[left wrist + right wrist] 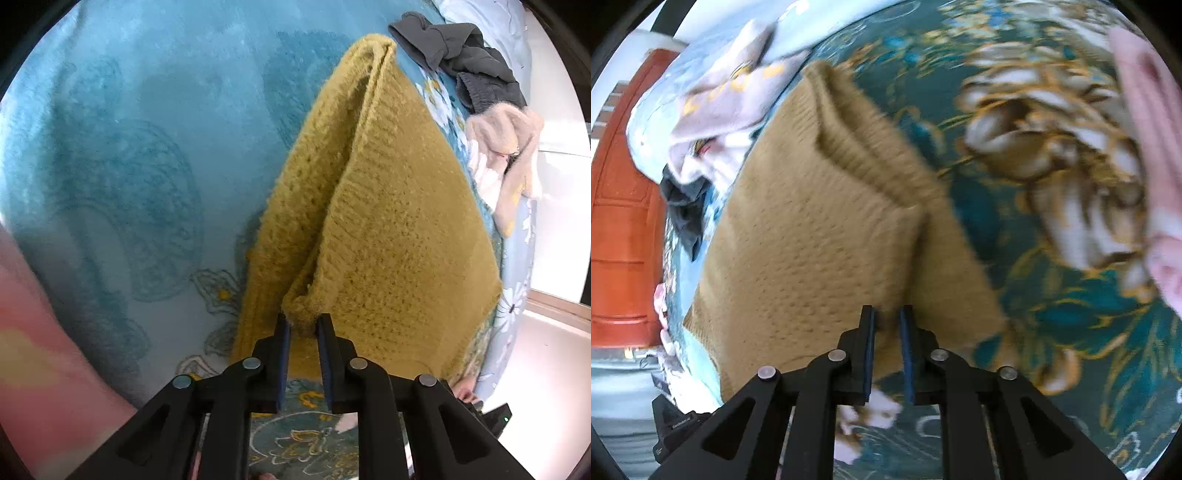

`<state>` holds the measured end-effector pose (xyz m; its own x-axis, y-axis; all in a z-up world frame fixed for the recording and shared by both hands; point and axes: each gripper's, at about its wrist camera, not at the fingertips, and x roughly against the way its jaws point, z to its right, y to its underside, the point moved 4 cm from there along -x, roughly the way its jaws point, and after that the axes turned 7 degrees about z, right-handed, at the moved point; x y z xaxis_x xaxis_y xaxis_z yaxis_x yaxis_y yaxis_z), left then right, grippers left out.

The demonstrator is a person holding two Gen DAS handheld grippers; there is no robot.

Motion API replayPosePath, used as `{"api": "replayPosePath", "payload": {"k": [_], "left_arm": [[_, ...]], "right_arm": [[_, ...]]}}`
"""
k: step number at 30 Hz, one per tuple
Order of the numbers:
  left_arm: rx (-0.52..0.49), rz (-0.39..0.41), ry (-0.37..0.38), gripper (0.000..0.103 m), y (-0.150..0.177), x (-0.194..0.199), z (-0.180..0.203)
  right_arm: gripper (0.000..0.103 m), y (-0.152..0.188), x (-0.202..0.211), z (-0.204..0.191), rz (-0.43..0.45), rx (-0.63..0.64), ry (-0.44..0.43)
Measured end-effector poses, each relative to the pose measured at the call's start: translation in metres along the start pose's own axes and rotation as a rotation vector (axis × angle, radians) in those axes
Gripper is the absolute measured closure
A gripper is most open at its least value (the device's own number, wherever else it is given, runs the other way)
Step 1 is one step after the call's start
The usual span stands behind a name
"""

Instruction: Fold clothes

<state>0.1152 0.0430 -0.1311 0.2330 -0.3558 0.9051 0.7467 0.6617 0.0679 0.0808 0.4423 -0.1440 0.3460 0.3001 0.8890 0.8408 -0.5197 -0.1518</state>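
A: Both tools, yours, left tool and right tool, each pinch the mustard knitted sweater.

B: Yep, it's lifted partway off the teal floral bedspread, doubled over.

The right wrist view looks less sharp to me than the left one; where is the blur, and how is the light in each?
Right wrist view: motion blur smears the teal floral bedspread and the mustard knitted sweater, while the right hand-held gripper stays crisp. Left wrist view: sharp knit texture on the sweater, strong overexposed daylight at the right edge, fisheye bending throughout.
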Motion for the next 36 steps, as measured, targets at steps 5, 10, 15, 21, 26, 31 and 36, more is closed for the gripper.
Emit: {"api": "replayPosePath", "payload": {"k": [5,10,15,21,26,31,36], "left_arm": [[-0.028,0.093,0.006,0.085,-0.007,0.017,0.009],[-0.180,0.108,0.089,0.085,0.004,0.020,0.044],[-0.388,0.010,0.105,0.076,0.023,-0.007,0.085],[-0.384,-0.121,0.045,0.075,0.022,-0.050,0.079],[-0.323,-0.146,0.086,0.074,0.028,-0.035,0.056],[-0.316,-0.148,0.092,0.074,0.028,-0.029,0.050],[-0.293,-0.150,0.104,0.074,0.023,-0.026,0.040]], "right_arm": [[0.085,-0.009,0.011,0.025,0.038,-0.065,-0.016],[0.052,-0.025,0.010,0.025,0.074,-0.070,-0.058],[0.051,-0.044,0.002,0.022,0.098,-0.046,-0.067],[0.050,-0.055,-0.010,0.026,0.078,-0.045,-0.097],[0.050,-0.057,-0.016,0.018,0.052,0.000,-0.144],[0.048,-0.056,-0.021,0.014,0.043,0.025,-0.135],[0.057,-0.057,-0.023,0.015,0.048,-0.014,-0.131]]}}
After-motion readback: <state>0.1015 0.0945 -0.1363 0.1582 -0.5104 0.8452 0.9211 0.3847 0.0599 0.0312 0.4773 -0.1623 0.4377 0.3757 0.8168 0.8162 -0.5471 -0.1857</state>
